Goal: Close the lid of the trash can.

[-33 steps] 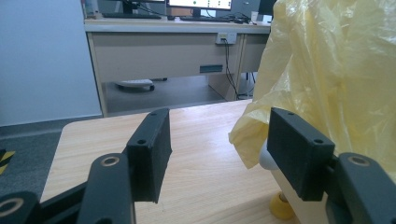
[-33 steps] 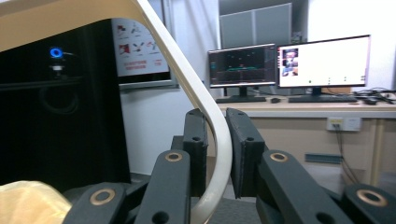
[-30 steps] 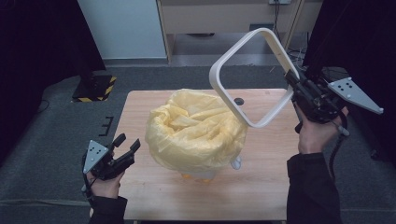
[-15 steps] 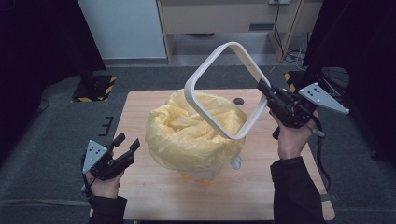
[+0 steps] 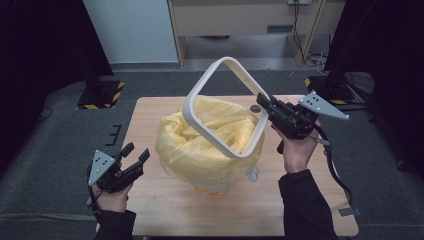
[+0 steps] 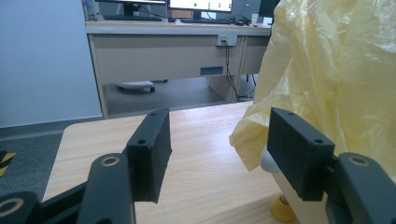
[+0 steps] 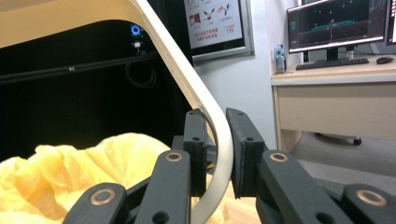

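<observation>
A small white bin lined with a yellow plastic bag (image 5: 207,142) stands in the middle of the wooden table (image 5: 150,115). My right gripper (image 5: 267,107) is shut on the edge of a white square ring frame (image 5: 200,90), holding it tilted above the bag's right half. In the right gripper view the jaws clamp the frame's curved rim (image 7: 219,135), with the yellow bag (image 7: 93,163) below. My left gripper (image 5: 136,154) rests open at the table's left front edge, nothing between its jaws. In the left gripper view the bag (image 6: 336,70) hangs just right of the open jaws (image 6: 217,144).
A small dark round object (image 5: 255,108) lies on the table behind the bin. A desk with monitors (image 6: 177,28) stands beyond the table's far edge. A black stand with a yellow-striped base (image 5: 100,95) is on the floor at far left.
The right gripper has carried the white frame leftward and down, from beside the bin to over the bag. The left gripper has stayed put.
</observation>
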The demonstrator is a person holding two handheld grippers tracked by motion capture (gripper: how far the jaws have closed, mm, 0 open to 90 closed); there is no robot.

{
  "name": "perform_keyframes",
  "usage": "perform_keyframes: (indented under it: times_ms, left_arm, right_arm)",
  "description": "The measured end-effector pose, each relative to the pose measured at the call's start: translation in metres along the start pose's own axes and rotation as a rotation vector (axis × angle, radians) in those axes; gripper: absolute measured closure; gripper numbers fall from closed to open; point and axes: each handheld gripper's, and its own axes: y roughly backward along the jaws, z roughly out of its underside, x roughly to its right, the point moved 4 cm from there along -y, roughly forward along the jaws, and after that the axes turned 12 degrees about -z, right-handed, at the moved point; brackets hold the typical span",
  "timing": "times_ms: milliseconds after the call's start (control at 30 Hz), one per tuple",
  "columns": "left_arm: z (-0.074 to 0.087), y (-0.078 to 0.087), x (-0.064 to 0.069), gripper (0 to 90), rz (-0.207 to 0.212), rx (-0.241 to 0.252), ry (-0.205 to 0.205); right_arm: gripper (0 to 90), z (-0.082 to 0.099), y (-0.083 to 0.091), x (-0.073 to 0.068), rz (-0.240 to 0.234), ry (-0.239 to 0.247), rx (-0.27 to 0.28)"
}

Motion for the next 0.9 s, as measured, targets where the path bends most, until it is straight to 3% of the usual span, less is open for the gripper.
perform_keyframes:
  times_ms: [233, 767, 900]
  left_arm:
    - [0.000, 0.000, 0.000, 39.6, 0.001, -0.001, 0.000]
    - [0.001, -0.001, 0.001, 39.6, 0.003, -0.005, -0.001]
    - [0.001, -0.001, 0.002, 39.6, 0.004, -0.005, -0.002]
  right_arm:
    - [79.3, 0.012, -0.010, -0.003, -0.008, 0.000, -0.040]
    - [78.9, 0.022, -0.020, -0.008, -0.026, -0.010, -0.077]
    - [78.7, 0.025, -0.023, -0.010, -0.019, 0.008, -0.102]
